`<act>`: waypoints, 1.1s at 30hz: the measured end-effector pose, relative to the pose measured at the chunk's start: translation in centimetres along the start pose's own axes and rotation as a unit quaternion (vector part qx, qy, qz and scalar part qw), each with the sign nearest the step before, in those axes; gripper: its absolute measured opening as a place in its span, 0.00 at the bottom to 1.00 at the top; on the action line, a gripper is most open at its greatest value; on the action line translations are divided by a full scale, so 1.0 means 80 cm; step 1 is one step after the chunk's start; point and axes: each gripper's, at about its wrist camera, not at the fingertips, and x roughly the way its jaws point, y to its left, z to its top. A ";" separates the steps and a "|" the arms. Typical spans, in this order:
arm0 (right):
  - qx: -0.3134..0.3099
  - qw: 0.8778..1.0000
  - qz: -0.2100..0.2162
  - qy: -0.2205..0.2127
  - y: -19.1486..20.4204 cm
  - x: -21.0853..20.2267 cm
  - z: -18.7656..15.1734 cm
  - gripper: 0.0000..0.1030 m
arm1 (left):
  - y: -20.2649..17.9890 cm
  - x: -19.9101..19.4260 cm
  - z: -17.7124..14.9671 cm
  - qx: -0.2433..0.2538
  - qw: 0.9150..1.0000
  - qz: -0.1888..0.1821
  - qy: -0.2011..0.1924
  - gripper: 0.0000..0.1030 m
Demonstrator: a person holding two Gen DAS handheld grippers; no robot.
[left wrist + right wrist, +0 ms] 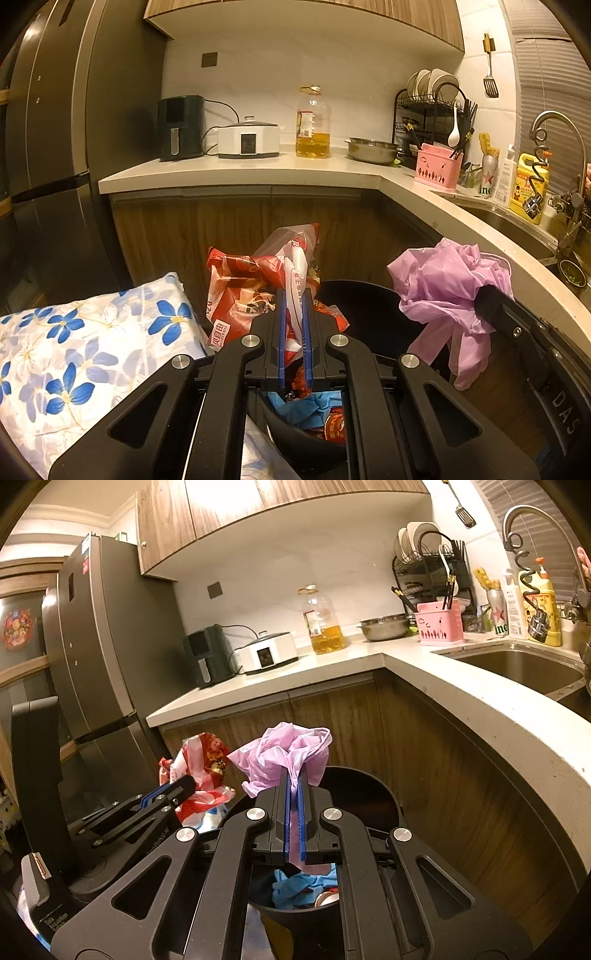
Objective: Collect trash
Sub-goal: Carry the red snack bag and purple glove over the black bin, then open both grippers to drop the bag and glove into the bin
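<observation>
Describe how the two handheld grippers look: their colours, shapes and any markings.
Both the left gripper and the right gripper are matte black, with angular linkage arms that have cut-out slots and round silver pivot bolts. Their fingers are straight and narrow, lined with blue ribbed pads. White lettering is printed on the bodies. No cables show.

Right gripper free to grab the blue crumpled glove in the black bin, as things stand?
Probably not yet. The right gripper has its jaws shut on the pink plastic bag, so they are occupied. The blue crumpled glove lies exposed in the black bin just below, with nothing covering it.
</observation>
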 end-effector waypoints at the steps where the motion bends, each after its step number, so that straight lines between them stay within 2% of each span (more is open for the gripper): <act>1: 0.001 1.000 0.000 0.001 -0.002 0.002 0.000 0.03 | -0.001 0.003 0.000 0.001 1.000 -0.001 0.001 0.07; 17: 0.005 1.000 0.002 0.012 -0.011 0.021 0.002 0.04 | -0.010 0.025 -0.002 0.008 1.000 -0.019 0.008 0.08; 23: 0.012 1.000 0.006 0.024 -0.016 0.033 0.004 0.05 | -0.010 0.035 -0.006 0.014 1.000 -0.018 0.015 0.16; 25: 0.019 0.999 0.006 0.031 -0.020 0.038 0.004 0.10 | -0.008 0.038 -0.008 0.012 1.000 -0.021 0.019 0.17; 26: 0.023 0.999 0.004 0.034 -0.022 0.040 0.003 0.13 | -0.006 0.040 -0.009 0.010 0.999 -0.026 0.022 0.22; 28: 0.030 0.999 0.005 0.038 -0.026 0.043 0.003 0.26 | -0.006 0.040 -0.010 0.009 0.999 -0.031 0.023 0.28; 29: 0.033 0.999 0.005 0.039 -0.028 0.045 0.003 0.29 | -0.005 0.040 -0.010 0.011 0.999 -0.029 0.022 0.35; 31: 0.038 0.998 0.004 0.041 -0.031 0.047 0.003 0.44 | -0.001 0.039 -0.012 0.008 0.999 -0.032 0.020 0.47; 33: 0.041 0.998 0.003 0.043 -0.034 0.047 0.003 0.52 | 0.008 0.036 -0.013 -0.003 1.000 -0.026 0.015 0.67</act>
